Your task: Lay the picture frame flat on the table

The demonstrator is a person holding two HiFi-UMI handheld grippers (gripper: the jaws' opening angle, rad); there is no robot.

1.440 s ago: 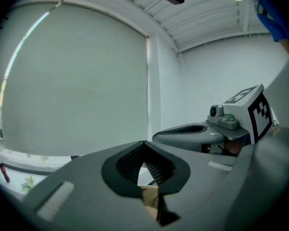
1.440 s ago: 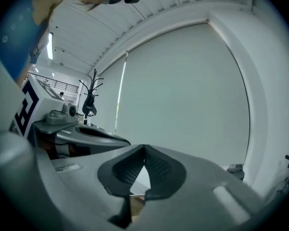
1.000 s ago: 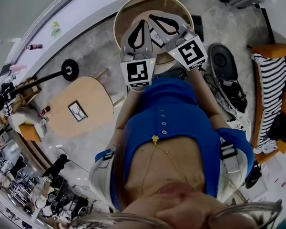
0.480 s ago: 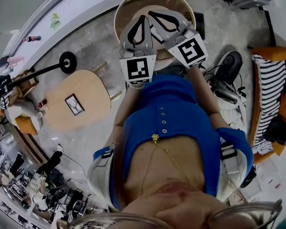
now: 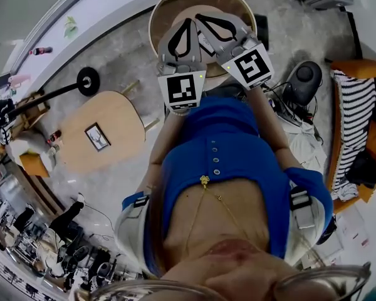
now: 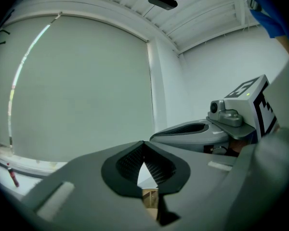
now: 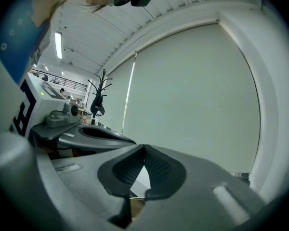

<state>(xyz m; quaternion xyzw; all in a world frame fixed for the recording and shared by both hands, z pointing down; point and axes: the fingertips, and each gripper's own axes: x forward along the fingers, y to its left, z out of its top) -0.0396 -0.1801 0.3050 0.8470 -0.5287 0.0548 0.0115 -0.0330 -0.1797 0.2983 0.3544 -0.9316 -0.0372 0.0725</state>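
Grey left gripper (image 5: pixel 188 24), right gripper (image 5: pixel 200 21), both clenched (empty), picture frame (image 5: pixel 98 137) on table (image 5: pixel 122 119)

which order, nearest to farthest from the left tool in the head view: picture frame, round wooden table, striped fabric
1. Round wooden table, directly under the left tool.
2. Picture frame, lower left, on the oval table.
3. Striped fabric, far right edge.

picture frame (image 5: pixel 98 137): on oval table (image 5: pixel 123 121), left | round table (image 5: pixel 155 24): ahead, right of oval table
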